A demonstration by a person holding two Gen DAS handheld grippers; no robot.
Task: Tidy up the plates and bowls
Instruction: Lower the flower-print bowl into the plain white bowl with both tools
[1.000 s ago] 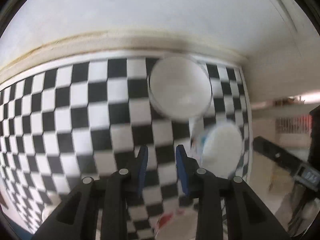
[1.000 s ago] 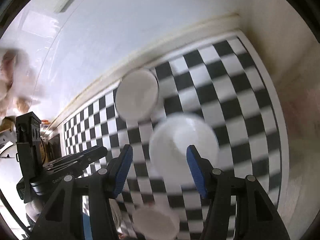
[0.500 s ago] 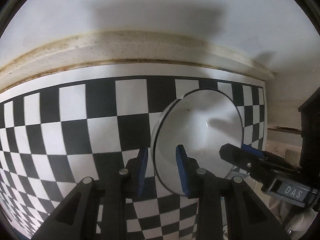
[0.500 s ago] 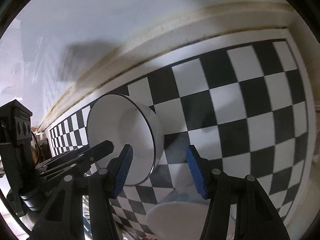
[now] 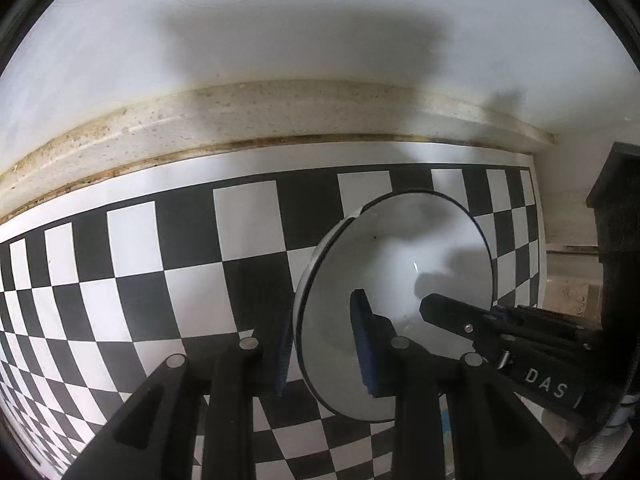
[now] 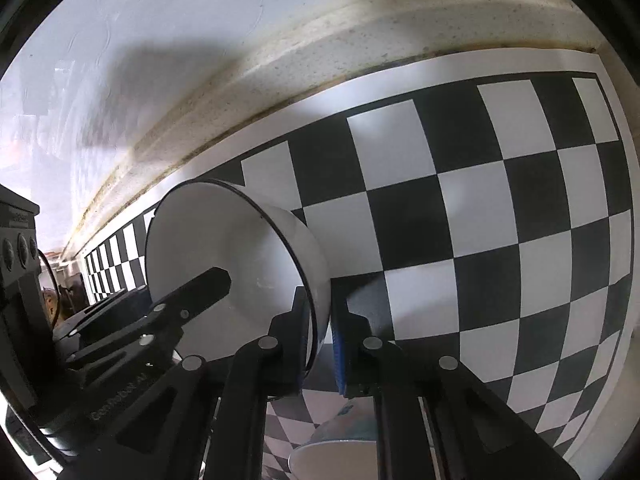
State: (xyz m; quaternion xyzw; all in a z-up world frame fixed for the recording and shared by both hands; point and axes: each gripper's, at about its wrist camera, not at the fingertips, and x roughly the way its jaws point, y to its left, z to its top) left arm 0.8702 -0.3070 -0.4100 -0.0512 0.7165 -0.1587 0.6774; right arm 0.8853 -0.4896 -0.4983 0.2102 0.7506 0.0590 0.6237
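Note:
A white bowl with a thin black rim (image 5: 400,280) sits on the checkered cloth near the back ledge. In the left wrist view my left gripper (image 5: 324,344) straddles its near rim, one blue pad inside the bowl and one outside. In the right wrist view the same bowl (image 6: 224,264) has its right-hand rim between the pads of my right gripper (image 6: 322,344), which is shut on it. The right gripper also shows in the left wrist view (image 5: 492,324), reaching into the bowl from the right. The left gripper shows at the left of the right wrist view (image 6: 168,304).
A black-and-white checkered cloth (image 5: 160,280) covers the counter up to a stained cream ledge (image 5: 280,120) and a white wall. Another white bowl with blue marks (image 6: 340,444) lies close under the right gripper. A dark object (image 5: 616,240) stands at the right edge.
Both grippers have moved forward onto the bowl near the ledge. The right gripper's jaws have narrowed from wide open to shut on the rim; the left now straddles the opposite rim.

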